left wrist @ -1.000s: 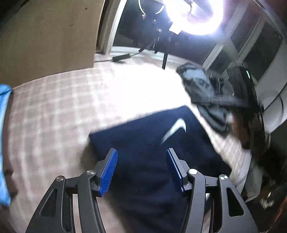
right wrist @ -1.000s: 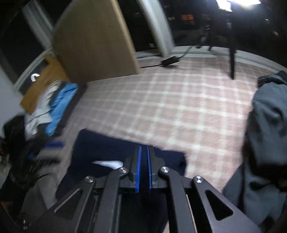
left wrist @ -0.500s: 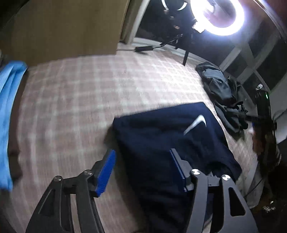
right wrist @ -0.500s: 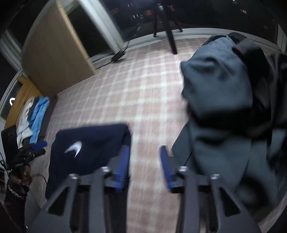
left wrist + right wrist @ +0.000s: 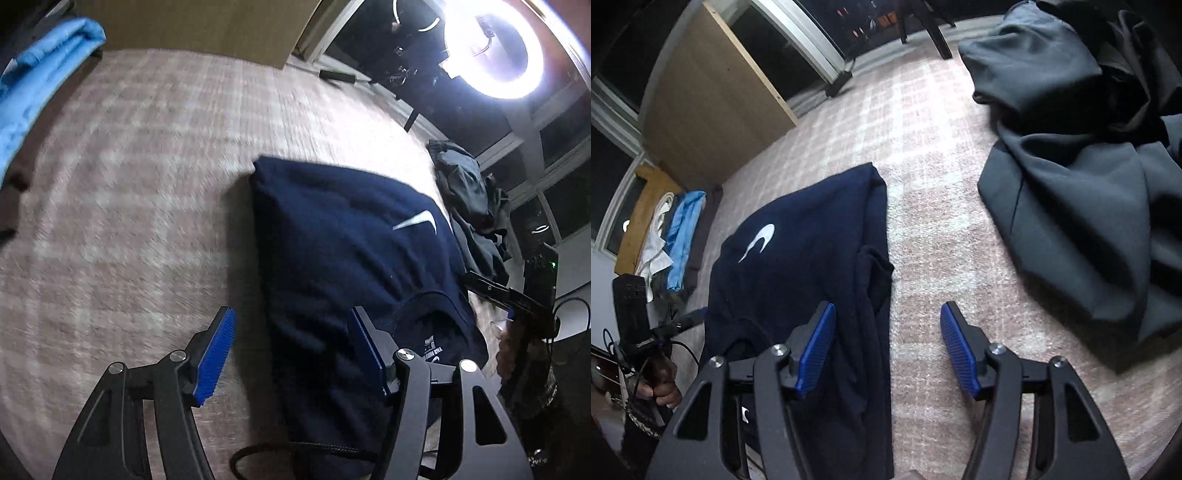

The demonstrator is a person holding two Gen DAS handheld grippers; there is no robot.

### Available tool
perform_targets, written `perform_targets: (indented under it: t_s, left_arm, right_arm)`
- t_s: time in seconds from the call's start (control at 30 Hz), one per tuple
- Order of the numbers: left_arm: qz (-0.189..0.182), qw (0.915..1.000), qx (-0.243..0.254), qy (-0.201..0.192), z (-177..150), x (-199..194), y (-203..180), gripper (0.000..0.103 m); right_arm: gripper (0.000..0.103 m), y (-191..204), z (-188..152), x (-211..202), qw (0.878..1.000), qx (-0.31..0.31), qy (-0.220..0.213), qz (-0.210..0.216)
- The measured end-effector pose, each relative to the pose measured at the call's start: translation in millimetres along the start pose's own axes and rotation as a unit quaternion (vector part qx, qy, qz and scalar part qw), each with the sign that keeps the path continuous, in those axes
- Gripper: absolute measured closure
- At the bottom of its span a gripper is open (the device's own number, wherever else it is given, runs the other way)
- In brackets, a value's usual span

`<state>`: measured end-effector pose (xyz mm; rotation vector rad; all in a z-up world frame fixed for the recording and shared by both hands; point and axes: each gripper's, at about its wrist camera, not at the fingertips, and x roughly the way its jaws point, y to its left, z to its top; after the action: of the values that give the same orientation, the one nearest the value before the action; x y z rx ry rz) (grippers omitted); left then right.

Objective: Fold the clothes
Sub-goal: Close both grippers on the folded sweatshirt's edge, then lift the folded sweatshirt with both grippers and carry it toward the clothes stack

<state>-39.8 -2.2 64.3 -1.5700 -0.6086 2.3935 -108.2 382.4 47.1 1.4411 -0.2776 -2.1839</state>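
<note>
Carpet [image 5: 129, 192] with a pink plaid pattern carries a folded navy sweatshirt [image 5: 343, 236], white swoosh up. Left gripper [image 5: 291, 354] hovers over its near left edge, jaws spread wide, gripping nothing. Right gripper [image 5: 888, 347] hangs wide apart and empty at its right edge, near a grey garment heap [image 5: 1082, 192].

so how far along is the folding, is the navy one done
Looks mostly done: the navy shirt lies folded into a compact rectangle on the plaid rug, logo up. Nothing is in hand: the left gripper and right gripper are both open and empty. Left: the grey pile beside it is unfolded.
</note>
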Motion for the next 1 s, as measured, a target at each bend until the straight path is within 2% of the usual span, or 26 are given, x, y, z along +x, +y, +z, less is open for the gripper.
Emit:
perform_targets:
  t_s: [0.1, 0.27, 0.47, 0.53, 0.57, 0.6, 0.63, 0.73, 0.8, 0.83, 0.87, 0.9, 1.0]
  left_arm:
    - [-0.003, 0.9999, 0.010, 0.002, -5, 5, -9, 0.041]
    - [0.005, 0.9993, 0.037, 0.006, -9, 12, -29, 0.028]
    - [0.027, 0.9974, 0.065, 0.018, -9, 18, -46, 0.024]
    - [0.006, 0.9985, 0.046, 0.028, -5, 18, -41, 0.025]
    - [-0.008, 0.9988, 0.035, 0.032, -3, 17, -39, 0.026]
    - [-0.017, 0.9989, 0.028, 0.033, -2, 17, -38, 0.029]
    - [-0.015, 0.9989, 0.031, 0.033, -2, 18, -38, 0.030]
    - [0.027, 0.9961, 0.081, 0.021, -8, 20, -53, 0.035]
    - [0.050, 0.9928, 0.108, 0.015, -14, 23, -63, 0.048]
    - [0.056, 0.9915, 0.117, 0.012, -16, 24, -68, 0.054]
    - [0.060, 0.9905, 0.123, 0.010, -18, 25, -72, 0.071]
    - [0.042, 0.9933, 0.106, 0.015, -16, 27, -72, 0.076]
    - [0.035, 0.9962, 0.076, 0.021, -10, 27, -70, 0.080]
  right_arm:
    - [0.040, 8, -3, 2, 1.000, -0.031, 0.002, -0.006]
    - [0.039, 23, -7, 6, 0.996, -0.086, 0.013, -0.018]
    - [0.051, 40, -11, 10, 0.988, -0.152, 0.027, -0.032]
    - [0.057, 38, -8, 10, 0.987, -0.157, 0.036, -0.022]
    - [0.060, 34, -6, 10, 0.987, -0.154, 0.042, -0.012]
    - [0.067, 31, -5, 10, 0.988, -0.151, 0.045, -0.002]
    - [0.068, 31, -5, 9, 0.987, -0.152, 0.044, 0.002]
    - [0.068, 34, -10, 8, 0.986, -0.165, 0.036, 0.001]
    - [0.069, 39, -13, 8, 0.985, -0.172, 0.027, -0.004]
    - [0.082, 40, -13, 9, 0.985, -0.172, 0.022, -0.003]
    - [0.088, 39, -14, 8, 0.986, -0.165, 0.019, 0.006]
    - [0.091, 37, -13, 8, 0.989, -0.147, 0.016, 0.024]
    - [0.092, 37, -14, 6, 0.990, -0.125, 0.008, 0.059]
